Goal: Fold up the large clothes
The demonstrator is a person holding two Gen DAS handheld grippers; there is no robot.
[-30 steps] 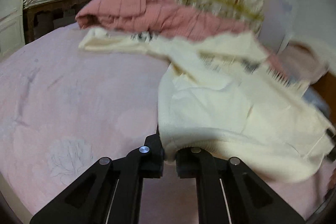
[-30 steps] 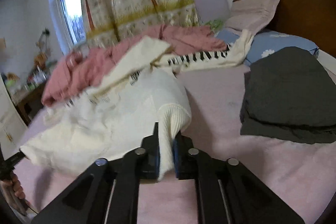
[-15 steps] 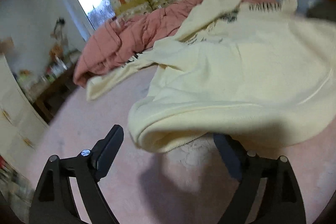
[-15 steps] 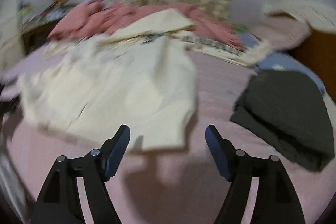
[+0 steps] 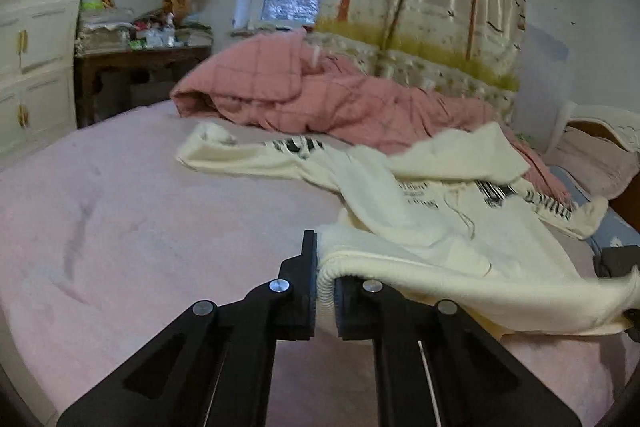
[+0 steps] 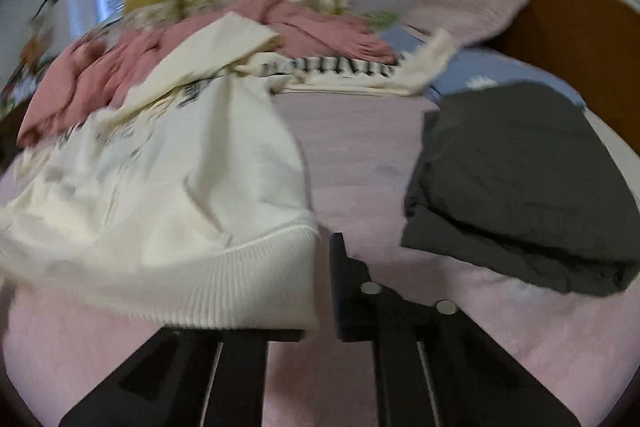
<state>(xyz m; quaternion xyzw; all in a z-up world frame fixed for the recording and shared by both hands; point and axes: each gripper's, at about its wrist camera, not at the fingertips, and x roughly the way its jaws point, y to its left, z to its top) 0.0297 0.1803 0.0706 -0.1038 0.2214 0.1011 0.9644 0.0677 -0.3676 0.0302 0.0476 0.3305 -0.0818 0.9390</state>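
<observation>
A cream sweater (image 5: 420, 227) with black lettering lies spread over the pink bed sheet (image 5: 140, 227), sleeves stretched toward the back. My left gripper (image 5: 326, 287) is at its near corner, jaws closing tight, with the ribbed hem pinched between the pads and lifted off the sheet. In the right wrist view the same sweater (image 6: 180, 167) fills the left half. Its ribbed hem drapes over one finger of my right gripper (image 6: 324, 287), whose jaws are closing on the hem's corner. The other finger (image 6: 340, 267) shows bare beside it.
A folded dark grey garment (image 6: 520, 179) lies on the sheet to the right, near a blue pillow (image 6: 472, 75) and the wooden headboard (image 6: 580, 39). A bunched pink quilt (image 5: 300, 95) lies behind the sweater. A cluttered desk (image 5: 140, 55) and white cabinet (image 5: 32, 39) stand at the left.
Both grippers held the hem a second ago, opened wide and let it drop half a second ago, and now are closed on the hem again. The left one has risen.
</observation>
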